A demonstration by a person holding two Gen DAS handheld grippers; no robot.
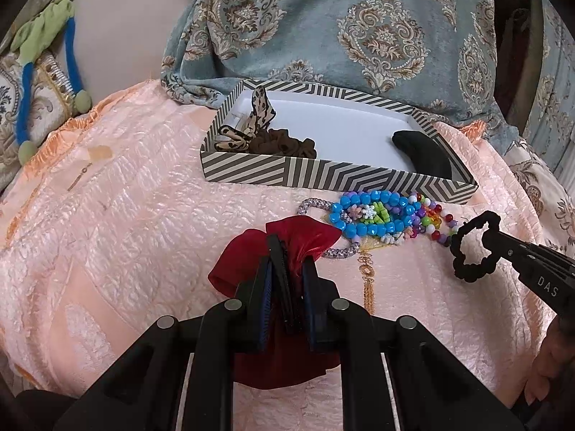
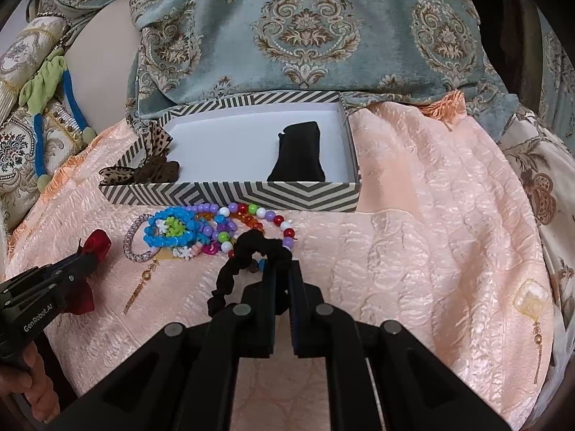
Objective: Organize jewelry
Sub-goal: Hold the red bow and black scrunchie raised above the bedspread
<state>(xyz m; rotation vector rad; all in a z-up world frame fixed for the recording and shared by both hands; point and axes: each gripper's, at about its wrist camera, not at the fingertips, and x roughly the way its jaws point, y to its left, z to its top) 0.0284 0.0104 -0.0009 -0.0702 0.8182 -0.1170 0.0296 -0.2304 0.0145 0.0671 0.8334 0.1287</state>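
Your left hand-held gripper (image 1: 284,251) pinches the soft red bow (image 1: 309,240), right hand-held gripper (image 2: 282,265) the limp scrunchie (image 2: 248,248); both light, hold mid-fabric.

Left gripper (image 1: 287,251): matte black plastic frame, four angled struts, each capped by a round grey metal pin. Fingers (image 1: 264,287) flat, black, with ribbed blue pads on the inner faces. Side lettering in white, "GenRobot.AI".

Right gripper (image 2: 282,269): same build; white "DAS" printed on its side, small silver screws nearby.
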